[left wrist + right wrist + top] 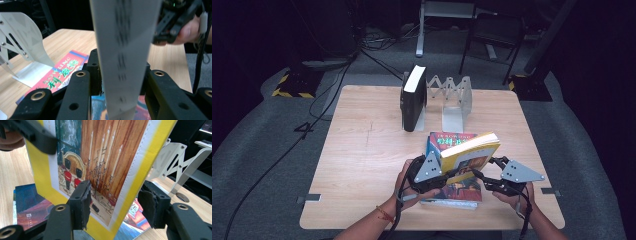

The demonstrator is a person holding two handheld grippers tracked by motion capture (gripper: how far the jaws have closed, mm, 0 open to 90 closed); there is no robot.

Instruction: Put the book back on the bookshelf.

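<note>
Wooden table (362, 150): left claw (439, 172) clamps yellow book (469, 152) tilted up-right (right claw (484, 180) parted).

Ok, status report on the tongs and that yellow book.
Left tongs clamped on yellow book. Right tongs open astride its corner. Book tilted over flat book. Rack path clear.

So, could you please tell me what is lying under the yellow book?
Under the yellow book lies a stack of books flat on the table; the top one has a red and blue cover. How many are stacked is covered by the grippers.
</note>
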